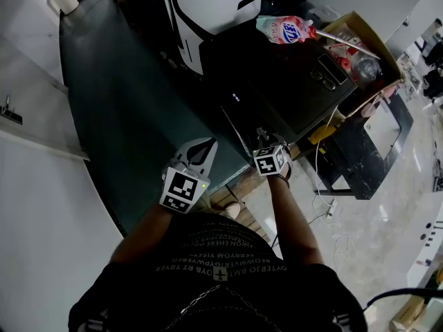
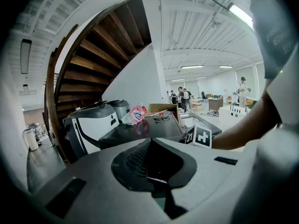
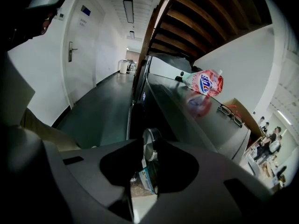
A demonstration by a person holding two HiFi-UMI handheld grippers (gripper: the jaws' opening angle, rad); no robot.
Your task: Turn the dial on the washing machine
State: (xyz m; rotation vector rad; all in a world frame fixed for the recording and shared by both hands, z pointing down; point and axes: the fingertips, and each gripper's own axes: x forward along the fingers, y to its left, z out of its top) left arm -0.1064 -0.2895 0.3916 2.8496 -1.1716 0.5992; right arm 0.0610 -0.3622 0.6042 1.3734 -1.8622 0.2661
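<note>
The dark washing machine (image 1: 284,95) stands ahead of me, its flat top seen from above. Its silver dial (image 3: 150,143) on the front panel shows edge-on in the right gripper view, and my right gripper (image 3: 148,157) is shut on it. In the head view the right gripper (image 1: 267,142) presses against the machine's front edge and hides the dial. My left gripper (image 1: 200,149) hangs shut and empty over the dark floor, left of the machine. From the left gripper (image 2: 150,160) view, the machine's top (image 2: 140,132) lies ahead, with the right gripper's marker cube beside it.
A pink detergent pouch (image 1: 285,30), a pair of glasses (image 1: 321,71) and an open cardboard box (image 1: 360,43) rest on the machine's top. A white and black appliance (image 1: 214,9) stands behind it. A wooden staircase (image 2: 93,55) rises overhead. Cables trail on the floor at the right.
</note>
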